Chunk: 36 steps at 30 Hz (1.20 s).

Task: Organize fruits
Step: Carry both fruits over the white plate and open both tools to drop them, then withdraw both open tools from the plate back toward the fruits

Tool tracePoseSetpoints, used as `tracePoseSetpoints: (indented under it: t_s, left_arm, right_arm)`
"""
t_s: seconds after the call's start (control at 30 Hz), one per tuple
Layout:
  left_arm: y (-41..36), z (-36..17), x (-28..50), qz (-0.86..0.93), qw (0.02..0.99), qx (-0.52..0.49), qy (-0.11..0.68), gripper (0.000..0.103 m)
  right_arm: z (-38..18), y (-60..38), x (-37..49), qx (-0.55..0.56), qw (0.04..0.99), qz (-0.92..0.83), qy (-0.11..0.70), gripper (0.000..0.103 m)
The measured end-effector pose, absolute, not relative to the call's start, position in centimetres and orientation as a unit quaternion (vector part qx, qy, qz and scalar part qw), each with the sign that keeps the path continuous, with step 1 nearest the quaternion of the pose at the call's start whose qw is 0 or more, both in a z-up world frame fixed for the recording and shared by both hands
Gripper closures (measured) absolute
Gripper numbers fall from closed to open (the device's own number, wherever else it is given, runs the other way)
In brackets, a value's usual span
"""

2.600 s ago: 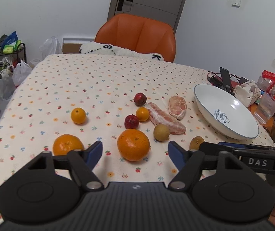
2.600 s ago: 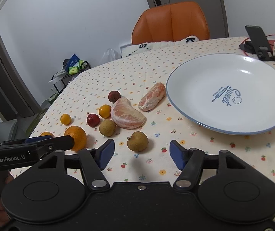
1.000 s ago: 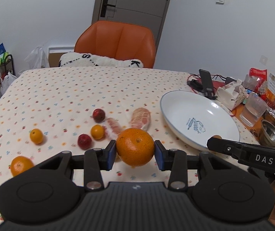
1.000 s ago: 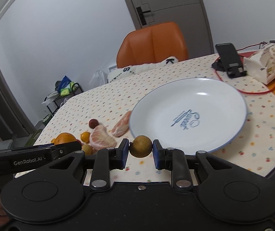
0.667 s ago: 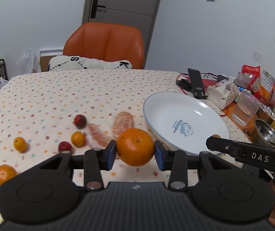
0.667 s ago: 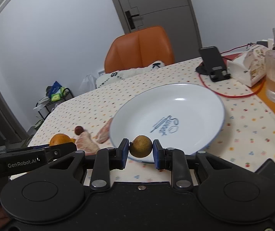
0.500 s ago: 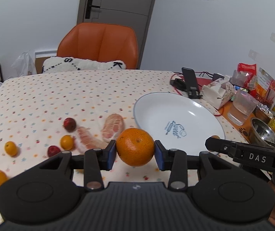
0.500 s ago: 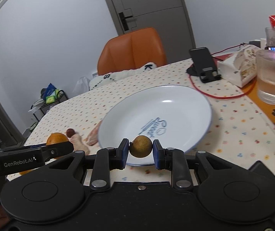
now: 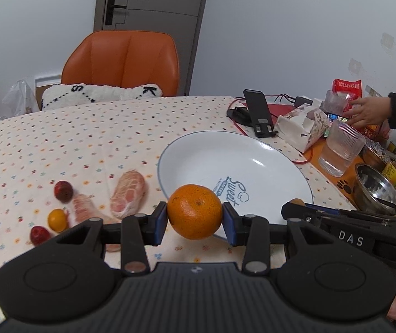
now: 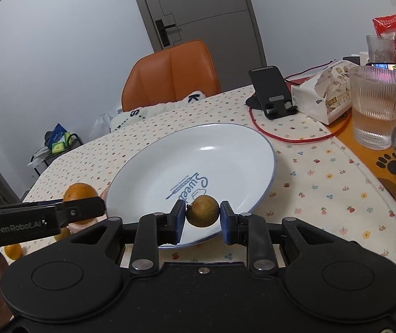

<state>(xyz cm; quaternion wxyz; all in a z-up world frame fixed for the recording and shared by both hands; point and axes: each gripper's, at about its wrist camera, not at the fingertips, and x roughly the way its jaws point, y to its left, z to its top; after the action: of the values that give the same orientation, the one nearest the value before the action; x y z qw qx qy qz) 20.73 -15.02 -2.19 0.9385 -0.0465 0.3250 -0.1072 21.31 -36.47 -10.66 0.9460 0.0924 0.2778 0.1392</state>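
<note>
Left hand-held gripper (image 9: 195, 220) clamped on big orange (image 9: 194, 211), held above near rim of white plate (image 9: 198, 163). Right hand-held gripper (image 10: 202, 219) clamped on small brown fruit (image 10: 202, 211), over plate's near edge. Pomelo segments (image 9: 128, 193), red fruits (image 9: 63, 191), small oranges (image 9: 57, 219) lie on bench (image 9: 59, 138) left of plate.

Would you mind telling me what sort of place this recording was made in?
Most likely a home dining room: a table with a fruit-print tablecloth, an orange chair pulled up to it, and household clutter such as a water glass and phone stand.
</note>
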Motion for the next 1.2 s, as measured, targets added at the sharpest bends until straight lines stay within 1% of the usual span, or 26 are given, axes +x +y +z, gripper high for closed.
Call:
tracePoseSetpoints:
  t_s: [0.13,0.2,0.63,0.73,0.9,1.0,1.07,1.17,1.2]
  left_arm:
    - [-15.7,-2.4,21.5,-0.114,0.938,-0.045,0.325,0.063]
    - [-16.0,-2.5,21.8,-0.117,0.937,-0.044,0.325,0.063]
    - [-16.5,-3.3,23.0,-0.130,0.932,-0.046,0.336,0.063]
    - [-16.4,-3.0,22.6,-0.127,0.935,-0.042,0.329,0.060]
    - [-15.5,-2.4,21.8,-0.119,0.937,-0.049,0.326,0.058]
    - [-14.9,-2.1,21.1,-0.112,0.937,-0.051,0.326,0.053]
    - [-14.5,-1.9,20.7,-0.107,0.939,-0.050,0.324,0.043]
    - [-13.6,-1.6,19.9,-0.098,0.942,-0.054,0.317,0.034]
    - [-13.3,-1.5,19.7,-0.094,0.943,-0.055,0.316,0.033]
  right_arm:
    - [-10.8,-36.4,21.7,0.089,0.946,0.140,0.279,0.077]
    - [-10.8,-36.3,21.9,0.087,0.946,0.143,0.279,0.073]
    - [-10.6,-35.8,21.3,0.079,0.946,0.144,0.278,0.073]
    - [-10.5,-35.9,21.0,0.082,0.947,0.143,0.276,0.073]
    - [-10.4,-35.9,20.4,0.087,0.947,0.142,0.274,0.073]
    - [-10.3,-35.9,20.2,0.088,0.947,0.142,0.273,0.073]
    - [-10.2,-35.8,19.9,0.091,0.947,0.144,0.272,0.073]
    - [-10.0,-35.5,19.6,0.093,0.946,0.148,0.272,0.073]
    - [-10.0,-35.3,19.4,0.094,0.946,0.149,0.272,0.072]
